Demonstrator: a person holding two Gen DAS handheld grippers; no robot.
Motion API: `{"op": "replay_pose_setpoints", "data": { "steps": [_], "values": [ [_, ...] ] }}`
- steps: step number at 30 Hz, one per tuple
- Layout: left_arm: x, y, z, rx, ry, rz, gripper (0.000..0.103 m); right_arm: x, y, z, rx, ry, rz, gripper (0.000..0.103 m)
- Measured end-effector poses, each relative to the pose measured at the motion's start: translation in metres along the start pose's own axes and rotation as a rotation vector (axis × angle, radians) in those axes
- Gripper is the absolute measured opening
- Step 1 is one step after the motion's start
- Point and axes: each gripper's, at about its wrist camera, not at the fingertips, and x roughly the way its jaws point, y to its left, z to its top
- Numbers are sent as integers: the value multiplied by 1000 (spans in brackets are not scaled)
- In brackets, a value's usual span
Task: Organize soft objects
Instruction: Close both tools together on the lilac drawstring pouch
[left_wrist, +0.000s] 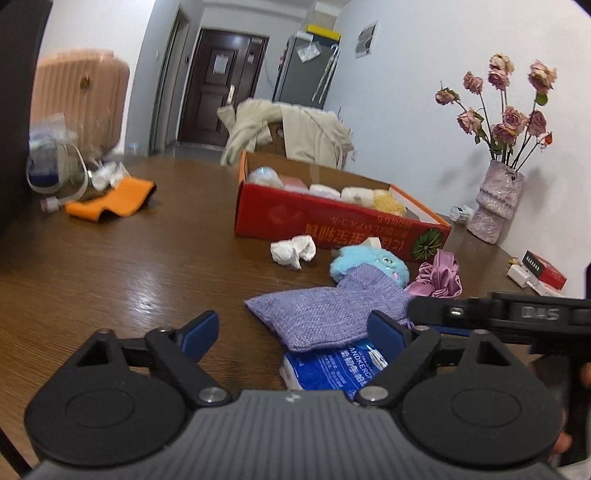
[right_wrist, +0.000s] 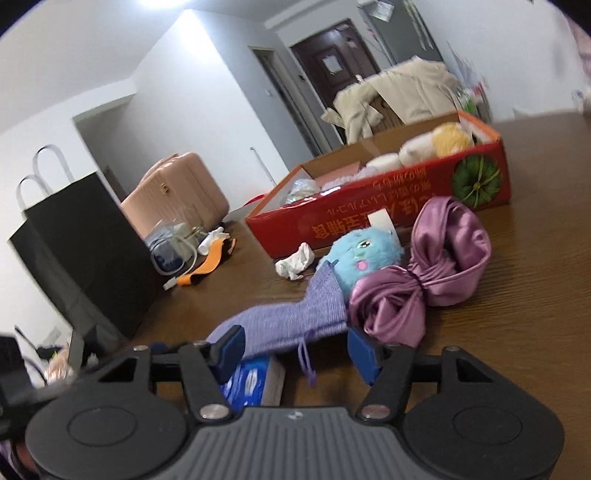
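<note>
a red cardboard box (left_wrist: 332, 221) on the wooden table (left_wrist: 129, 258) already held a row of pale and yellow plush pieces, suggesting the sorting was partly done. outside it lay a lilac knitted pouch (left_wrist: 325, 314) draped over a blue tissue pack (left_wrist: 328, 369), with a blue plush toy (right_wrist: 362, 258), a purple satin bundle (right_wrist: 424, 273) and a crumpled white tissue (left_wrist: 293, 251) close by. the left gripper (left_wrist: 295, 332) stood fairly wide, its jaws on either side of the pouch's near end without pressing on it. the right gripper (right_wrist: 299, 350) was about half open around the pouch's corded end, gripping nothing. those loose items appeared left to put away.
</note>
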Motion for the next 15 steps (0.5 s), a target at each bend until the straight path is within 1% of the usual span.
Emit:
{"op": "replay_pose_setpoints", "data": {
  "steps": [1, 3, 7, 10, 11, 12, 13, 14, 15],
  "values": [
    [4, 2, 1, -10, 15, -7, 81, 8, 1, 1, -4, 9, -11, 62],
    [12, 9, 2, -45, 46, -28, 74, 20, 0, 2, 39, 28, -20, 62],
    [26, 20, 5, -83, 77, -45, 65, 29, -3, 7, 81, 6, -25, 62],
    [33, 28, 7, -113, 97, -89, 47, 33, -5, 11, 95, -6, -31, 62],
    [35, 29, 8, -118, 109, -110, 36, 33, -5, 12, 93, -8, -30, 58],
    [37, 29, 9, -124, 121, -126, 34, 34, -5, 13, 87, -5, -36, 48],
    [38, 29, 8, -127, 123, -126, 33, 36, -4, 14, 75, 3, -51, 43],
    [39, 29, 7, -127, 123, -122, 29, 39, -2, 14, 60, 12, -67, 30],
    [39, 29, 7, -128, 123, -125, 25, 39, -1, 14, 47, 20, -72, 21]
  ]
}}
